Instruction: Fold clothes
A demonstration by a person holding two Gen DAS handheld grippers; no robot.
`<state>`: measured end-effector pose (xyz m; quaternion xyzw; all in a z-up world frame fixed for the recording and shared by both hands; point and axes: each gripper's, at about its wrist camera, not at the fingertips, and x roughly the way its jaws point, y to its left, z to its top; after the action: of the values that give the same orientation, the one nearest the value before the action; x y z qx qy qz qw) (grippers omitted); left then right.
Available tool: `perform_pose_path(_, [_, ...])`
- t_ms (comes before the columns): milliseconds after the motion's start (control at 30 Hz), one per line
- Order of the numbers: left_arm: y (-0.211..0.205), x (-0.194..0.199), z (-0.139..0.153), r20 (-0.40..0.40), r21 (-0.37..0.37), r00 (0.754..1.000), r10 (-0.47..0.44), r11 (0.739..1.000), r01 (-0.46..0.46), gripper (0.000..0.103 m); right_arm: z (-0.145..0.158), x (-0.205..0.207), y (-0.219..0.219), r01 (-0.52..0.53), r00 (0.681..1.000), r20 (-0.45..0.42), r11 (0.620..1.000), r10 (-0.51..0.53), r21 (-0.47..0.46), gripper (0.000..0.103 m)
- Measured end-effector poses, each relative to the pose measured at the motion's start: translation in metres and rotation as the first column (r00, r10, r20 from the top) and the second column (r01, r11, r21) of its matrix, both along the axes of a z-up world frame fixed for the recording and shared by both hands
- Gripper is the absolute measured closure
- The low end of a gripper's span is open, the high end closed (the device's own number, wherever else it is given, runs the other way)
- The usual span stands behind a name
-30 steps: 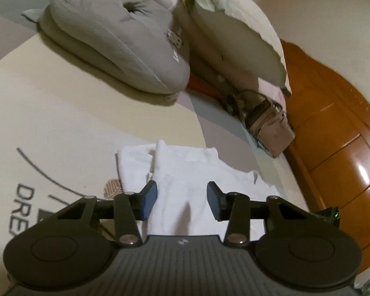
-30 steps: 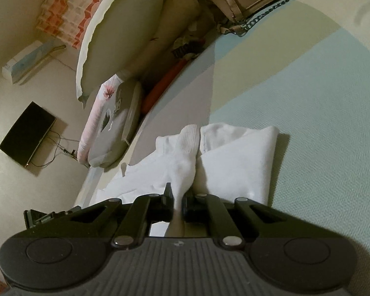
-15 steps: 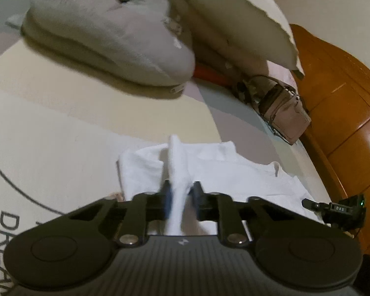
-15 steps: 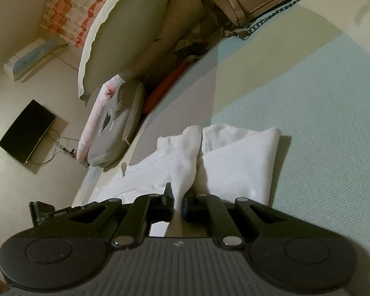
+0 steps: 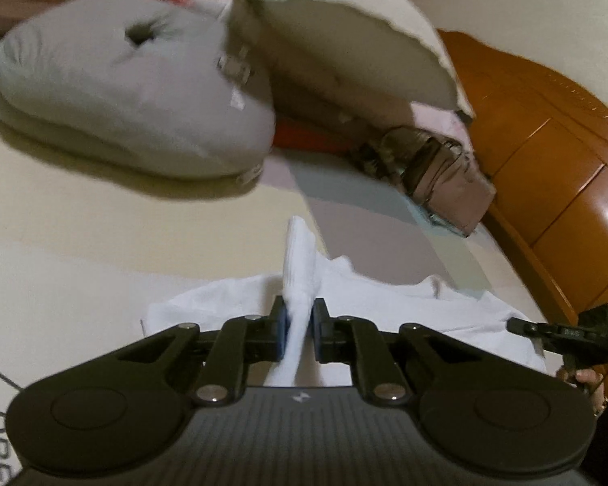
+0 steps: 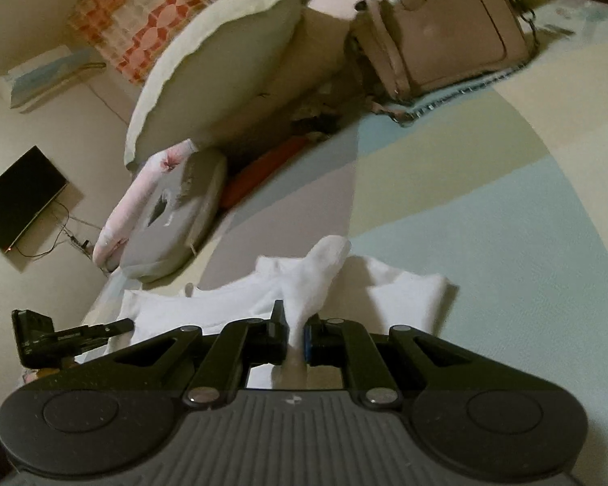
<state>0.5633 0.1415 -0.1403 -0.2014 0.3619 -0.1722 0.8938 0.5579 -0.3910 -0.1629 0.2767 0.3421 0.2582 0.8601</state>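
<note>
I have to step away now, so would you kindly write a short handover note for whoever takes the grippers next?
Left gripper: shut on a pinched ridge of the white garment.
Right gripper: shut on another pinch of the same garment.
Garment lies partly folded on the bedspread, near the grey cushion and handbag.
Done: both grips taken.
Left: probably carry both held parts over together, lay flat, release.

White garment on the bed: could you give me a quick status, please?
Left gripper and right gripper shut on white garment, pinched folds raised. Rest on bed. Nothing in the way.
</note>
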Motion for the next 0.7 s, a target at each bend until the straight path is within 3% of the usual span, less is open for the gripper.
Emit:
perform_pose_path(67, [0.0,0.0,-0.006,-0.023,0.011,1.0,0.012,1.0,-0.011,0.091,-0.013,0.004,-0.002,0.009,0.998,-0.06,1.0,-0.01,-0.017,0.091])
perform_pose_path(133, [-0.006,-0.014,0.006,0.026,0.079,1.0,-0.006,0.997,0.004,0.085,-0.011,0.003,-0.01,0.042,0.996,-0.082,0.999,-0.04,0.023,0.081])
perform_pose_path(167, [-0.008,-0.022,0.011,0.05,0.112,0.999,-0.016,0.994,0.01,0.086,-0.005,0.0,-0.012,0.069,0.995,-0.078,0.998,-0.069,0.001,0.061])
perform_pose_path(200, [-0.011,-0.029,0.017,0.073,0.146,0.997,-0.027,0.989,0.016,0.087,0.006,-0.006,-0.013,0.098,0.993,-0.054,0.994,-0.1,-0.044,0.034])
perform_pose_path(267, [-0.016,-0.043,0.029,0.119,0.213,0.992,-0.051,0.977,0.025,0.087,0.034,-0.028,-0.002,0.134,0.991,0.049,0.974,-0.127,-0.182,0.011])
perform_pose_path(333, [-0.022,-0.058,0.04,0.162,0.28,0.984,-0.078,0.96,0.03,0.083,0.056,-0.05,0.019,0.098,0.989,0.137,0.954,-0.06,-0.284,0.009])
perform_pose_path(433, [-0.047,-0.079,0.041,0.175,0.322,0.962,-0.211,0.935,0.146,0.076,0.07,-0.077,0.06,-0.006,0.977,0.195,0.922,0.089,-0.388,0.001])
perform_pose_path(500, [-0.063,-0.09,0.031,0.157,0.361,0.947,-0.281,0.909,0.209,0.075,0.061,-0.087,0.09,-0.055,0.97,0.187,0.885,0.158,-0.463,0.0])
perform_pose_path(567, [-0.067,-0.099,0.016,0.107,0.386,0.947,-0.302,0.891,0.24,0.075,0.042,-0.094,0.109,-0.084,0.969,0.151,0.837,0.196,-0.541,0.0])
perform_pose_path(700, [-0.055,-0.134,-0.003,0.111,0.459,0.95,-0.293,0.863,0.212,0.074,0.015,-0.121,0.106,-0.063,0.956,0.174,0.742,0.238,-0.667,0.0])
